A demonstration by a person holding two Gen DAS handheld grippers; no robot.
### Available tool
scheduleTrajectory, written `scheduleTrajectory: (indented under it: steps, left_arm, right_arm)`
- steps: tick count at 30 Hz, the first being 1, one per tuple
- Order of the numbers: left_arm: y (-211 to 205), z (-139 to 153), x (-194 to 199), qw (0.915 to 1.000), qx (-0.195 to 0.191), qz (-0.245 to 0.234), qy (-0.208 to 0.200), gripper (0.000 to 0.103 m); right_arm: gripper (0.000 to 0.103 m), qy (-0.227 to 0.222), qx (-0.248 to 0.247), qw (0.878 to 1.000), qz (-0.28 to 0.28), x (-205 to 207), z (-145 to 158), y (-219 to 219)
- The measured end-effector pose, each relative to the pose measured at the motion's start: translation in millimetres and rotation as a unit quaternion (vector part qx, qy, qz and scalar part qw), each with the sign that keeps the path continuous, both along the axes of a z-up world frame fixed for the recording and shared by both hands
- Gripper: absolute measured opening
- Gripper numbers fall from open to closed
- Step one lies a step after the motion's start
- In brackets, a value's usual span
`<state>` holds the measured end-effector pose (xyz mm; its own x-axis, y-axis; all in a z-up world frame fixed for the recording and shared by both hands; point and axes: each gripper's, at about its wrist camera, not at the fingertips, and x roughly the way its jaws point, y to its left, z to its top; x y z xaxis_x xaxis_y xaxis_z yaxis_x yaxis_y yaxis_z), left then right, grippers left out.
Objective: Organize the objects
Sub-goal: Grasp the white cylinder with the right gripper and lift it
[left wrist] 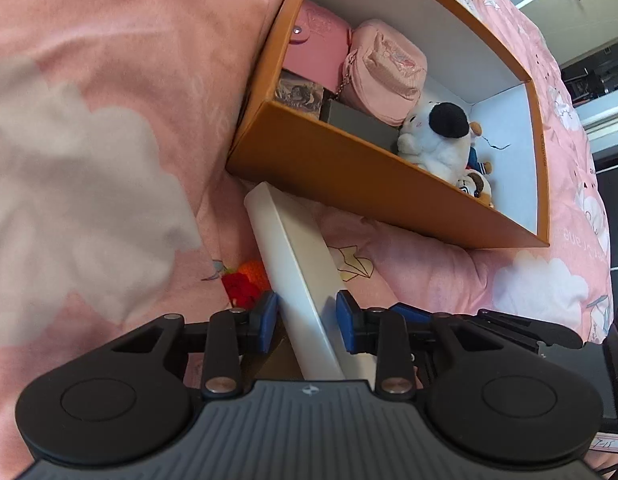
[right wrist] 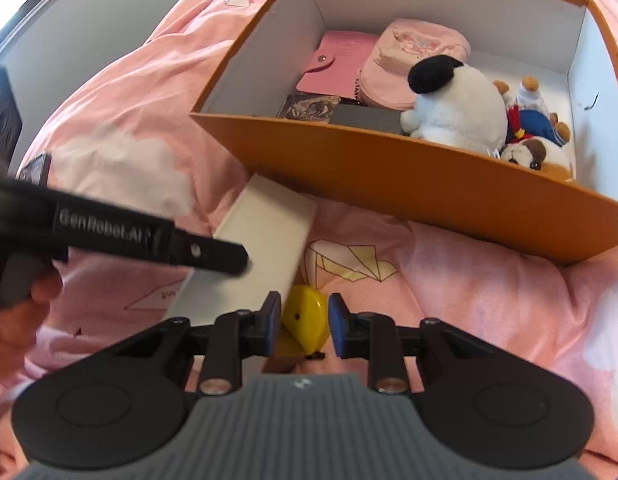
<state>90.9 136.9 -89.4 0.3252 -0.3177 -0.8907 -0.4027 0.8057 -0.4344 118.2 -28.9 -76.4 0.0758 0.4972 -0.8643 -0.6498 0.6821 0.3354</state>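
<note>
The left gripper (left wrist: 307,320) straddles the white box (left wrist: 297,264) lengthwise, fingers parted; the right gripper (right wrist: 303,320) gapes around the yellow toy (right wrist: 305,312).

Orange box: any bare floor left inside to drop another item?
Yes. The orange box has bare white floor along its far wall behind the pink pouch, and in the far corner beyond the small plush toys. The near wall is crowded: pink wallet, dark cases, white plush.
</note>
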Motion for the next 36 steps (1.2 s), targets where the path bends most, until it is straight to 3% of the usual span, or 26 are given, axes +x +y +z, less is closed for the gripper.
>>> scheduleTrajectory:
  steps: [6, 10, 13, 20, 24, 27, 29, 36]
  left_arm:
    - [-2.4, -28.4, 2.3, 0.9967, -0.071, 0.025, 0.031, 0.035]
    - [-6.6, -34.9, 4.0, 0.997, -0.057, 0.038, 0.036, 0.037]
    - [-8.3, -37.6, 4.8, 0.9968, -0.057, 0.045, 0.035, 0.041]
    - [-13.8, -29.0, 7.0, 0.9988, -0.039, 0.024, 0.017, 0.039]
    - [-13.1, -22.3, 4.6, 0.999, -0.039, 0.023, 0.005, 0.039]
    - [-12.9, -17.1, 4.3, 0.9987, -0.045, 0.021, -0.011, 0.039]
    - [-13.9, -11.2, 3.2, 0.9987, -0.044, 0.014, -0.021, 0.039]
    - [-18.2, -5.2, 11.3, 0.9983, -0.041, 0.001, -0.041, 0.039]
  right_arm:
    - [0.02, 0.021, -0.004, 1.0, -0.009, 5.9, -9.9, 1.1]
    - [0.02, 0.058, -0.006, 0.998, -0.023, 10.4, -22.5, -3.7]
    - [0.02, 0.057, -0.004, 0.998, -0.024, 9.3, -21.6, -6.0]
    - [0.021, 0.003, -0.022, 0.999, 0.031, -4.4, -9.8, 5.5]
    - [0.033, -0.033, -0.042, 0.997, 0.055, -3.5, -3.8, 11.5]
    - [0.034, -0.054, -0.053, 0.993, 0.086, -4.8, 2.4, 15.9]
    - [0.04, -0.052, -0.053, 0.991, 0.11, -5.6, 5.0, 18.2]
    - [0.04, -0.078, -0.082, 0.984, 0.136, -7.4, -2.9, 39.0]
